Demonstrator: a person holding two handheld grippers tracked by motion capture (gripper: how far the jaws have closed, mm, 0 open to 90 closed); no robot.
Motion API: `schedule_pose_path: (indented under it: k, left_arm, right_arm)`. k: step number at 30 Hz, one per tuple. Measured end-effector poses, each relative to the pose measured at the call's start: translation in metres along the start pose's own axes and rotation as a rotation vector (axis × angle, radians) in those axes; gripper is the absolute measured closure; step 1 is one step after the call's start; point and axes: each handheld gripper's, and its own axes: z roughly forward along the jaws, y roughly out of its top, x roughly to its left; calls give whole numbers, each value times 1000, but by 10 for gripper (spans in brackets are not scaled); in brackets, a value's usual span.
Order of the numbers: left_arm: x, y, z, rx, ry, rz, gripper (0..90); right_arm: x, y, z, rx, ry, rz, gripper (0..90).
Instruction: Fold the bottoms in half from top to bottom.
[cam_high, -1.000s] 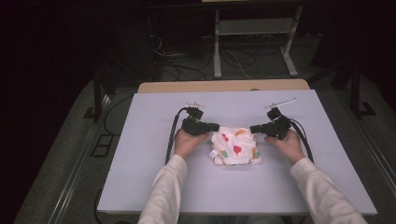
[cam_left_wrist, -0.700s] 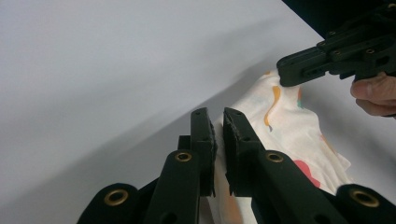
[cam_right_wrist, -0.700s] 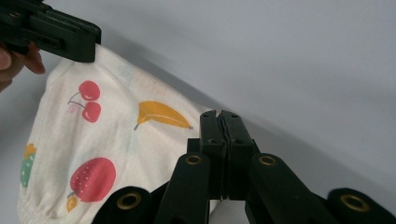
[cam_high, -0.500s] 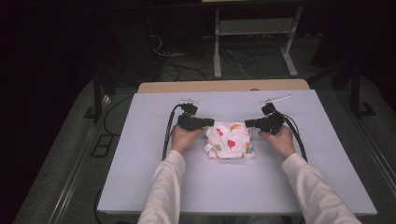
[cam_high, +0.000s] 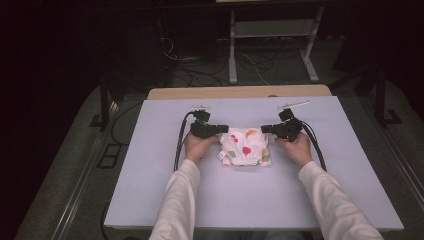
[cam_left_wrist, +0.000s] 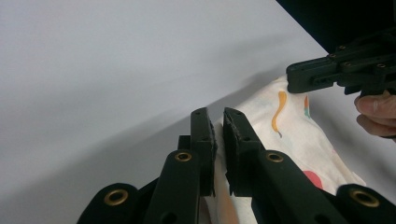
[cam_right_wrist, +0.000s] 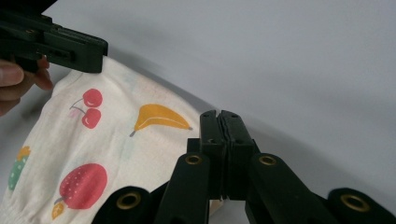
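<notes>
Holding the folded fruit-print cloth (cam_high: 244, 148) by its two far corners, you keep it lying flat near the middle of the white table (cam_high: 150, 200). Your left gripper (cam_high: 223, 129) sits at the cloth's far left corner, jaws drawn narrow and pinched on the fabric edge; the left gripper view shows cloth between the pads. Your right gripper (cam_high: 265, 129) sits at the cloth's far right corner, jaws pressed together on the hem beside the printed banana (cam_right_wrist: 159, 116). Both grippers point inward, toward each other across the cloth's far edge. A small tag (cam_high: 220, 156) sticks out at the cloth's near left corner.
</notes>
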Motion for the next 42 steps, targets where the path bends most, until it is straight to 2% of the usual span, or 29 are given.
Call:
schedule_pose_path:
  k: [9, 11, 12, 14, 15, 16, 18, 19, 21, 26, 30, 32, 37, 42]
  left_arm:
    - [3, 5, 1, -19, -7, -8, 820]
    - [3, 5, 1, -34, -7, -18, 782]
    - [2, 5, 1, -44, 7, -18, 707]
    - [1, 6, 0, -49, 37, -16, 489]
    - [0, 6, -1, -49, 47, -10, 443]
    - [-1, 7, -1, -46, 49, -7, 410]
    - [-2, 7, -2, -36, 57, 5, 344]
    - [-2, 7, -3, -34, 55, 2, 325]
    - [-3, 6, -4, -26, 43, -1, 291]
    - [-8, 5, -7, 1, 42, 29, 130]
    - [-11, 5, -10, 27, 68, 48, 18]
    - [-12, 4, -13, 37, 80, 58, 0]
    - [-17, 3, -20, 57, 106, 81, 0]
    - [-23, 5, -29, 54, 116, 100, 0]
  right_arm:
    - [-1, 2, 4, -5, -5, 17, 872]
    - [-2, 2, 3, -11, 2, 28, 862]
    - [-3, 2, 3, -12, 11, 30, 845]
    - [-3, 2, 2, -20, 1, 24, 708]
    - [-3, 1, 2, -22, 13, 24, 680]
    - [-3, 1, 2, -24, 34, 20, 649]
    - [-1, 1, 0, -24, 12, -4, 572]
    - [-1, 1, -1, -28, 20, -2, 541]
    - [-1, 1, -4, -38, 13, 1, 445]
    - [1, 0, -10, -45, 15, -10, 184]
    - [2, 0, -18, -52, 17, -16, 96]
    - [3, 0, -22, -51, 17, -16, 27]
    - [4, -2, -32, -59, 19, -12, 15]
    - [5, -5, -41, -68, 35, -16, 0]
